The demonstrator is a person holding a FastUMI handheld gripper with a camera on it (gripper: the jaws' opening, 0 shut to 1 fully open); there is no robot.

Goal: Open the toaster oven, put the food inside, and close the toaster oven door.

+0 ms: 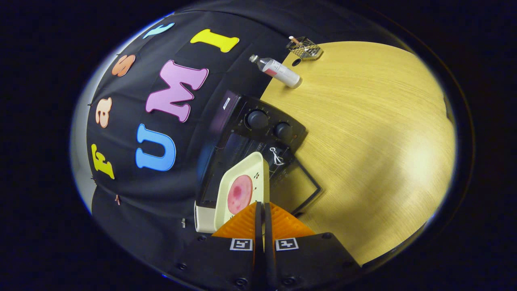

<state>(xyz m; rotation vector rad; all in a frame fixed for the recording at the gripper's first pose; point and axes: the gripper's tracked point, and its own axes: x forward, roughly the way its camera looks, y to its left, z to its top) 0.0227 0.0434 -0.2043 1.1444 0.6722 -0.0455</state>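
- Oven [258,133]: it sits on the table [363,141] against the booth wall, and its glass door [297,184] hangs open toward us, so we judge the opening step done.
- The tray [242,190] with the round pink food [240,194] on it is in front of the oven's mouth, above the open door, its far end at the opening.
- We hold the tray's near rim in the gripper [263,208]: its fingers are pressed nearly together on that rim, pinching it.
- We cannot tell how far into the oven the tray reaches; it looks only part-way in.
- Left, by our reckoning: slide the tray fully in, let go, pull back, swing the door shut.
- Beyond the oven, well apart from it, lie a bottle [278,71] and a small wire basket [305,48].
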